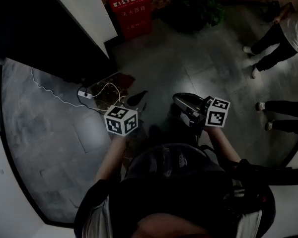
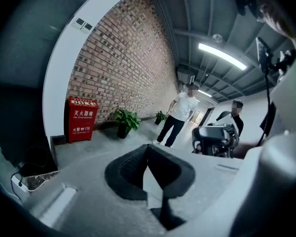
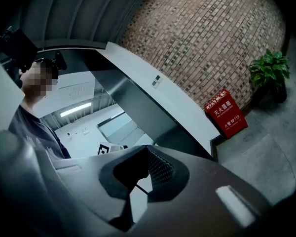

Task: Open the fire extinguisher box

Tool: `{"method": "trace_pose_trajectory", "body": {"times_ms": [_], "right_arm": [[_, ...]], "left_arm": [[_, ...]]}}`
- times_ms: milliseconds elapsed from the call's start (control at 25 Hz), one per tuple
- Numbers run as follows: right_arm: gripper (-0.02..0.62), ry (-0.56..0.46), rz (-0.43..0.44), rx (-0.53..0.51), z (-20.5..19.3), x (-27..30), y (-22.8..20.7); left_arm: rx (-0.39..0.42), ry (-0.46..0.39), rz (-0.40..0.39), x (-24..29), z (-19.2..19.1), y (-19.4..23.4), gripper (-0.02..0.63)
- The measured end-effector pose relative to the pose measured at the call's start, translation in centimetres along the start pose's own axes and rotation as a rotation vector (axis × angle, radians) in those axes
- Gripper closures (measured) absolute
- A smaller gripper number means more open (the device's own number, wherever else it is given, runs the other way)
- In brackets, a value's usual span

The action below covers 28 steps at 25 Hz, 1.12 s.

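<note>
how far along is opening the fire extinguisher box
Done: nothing yet. The box stands shut by the brick wall, well away across the floor. In hand: nothing; the left tongs and right tongs are both shut and empty. Left: walk up to the box and open it.

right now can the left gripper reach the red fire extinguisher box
Probably not yet: the left gripper hangs far from the red box; only floor lies between.
</note>
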State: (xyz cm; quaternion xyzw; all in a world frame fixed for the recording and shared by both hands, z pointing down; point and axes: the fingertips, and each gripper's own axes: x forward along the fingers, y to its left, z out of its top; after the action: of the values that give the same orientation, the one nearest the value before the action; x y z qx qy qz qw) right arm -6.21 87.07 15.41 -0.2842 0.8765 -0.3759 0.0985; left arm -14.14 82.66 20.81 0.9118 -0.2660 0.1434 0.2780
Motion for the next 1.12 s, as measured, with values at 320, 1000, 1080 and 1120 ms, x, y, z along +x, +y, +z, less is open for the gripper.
{"method": "trace_pose_trajectory", "body": {"times_ms": [320,1000,1080,1120], "right_arm": [[0.597,0.009,0.048,-0.024,2.8,-1.2,-4.6],[0.597,0.188,0.106,-0.106,15.1,-0.7,-16.8],[0.597,0.187,0.105,-0.100,15.9,-0.1,-17.9],[0.597,0.187,0.104,-0.099,16.2,0.3,-18.4]], "left_arm": [[0.048,-0.009,0.039,5.1,2.9,-0.3,0.604],[-0.002,-0.046,0.201,17.1,13.2,3.0,0.604],[-0.006,-0.056,0.206,17.8,13.9,4.2,0.604],[-0.008,-0.062,0.207,18.1,14.3,4.9,0.604]]}}
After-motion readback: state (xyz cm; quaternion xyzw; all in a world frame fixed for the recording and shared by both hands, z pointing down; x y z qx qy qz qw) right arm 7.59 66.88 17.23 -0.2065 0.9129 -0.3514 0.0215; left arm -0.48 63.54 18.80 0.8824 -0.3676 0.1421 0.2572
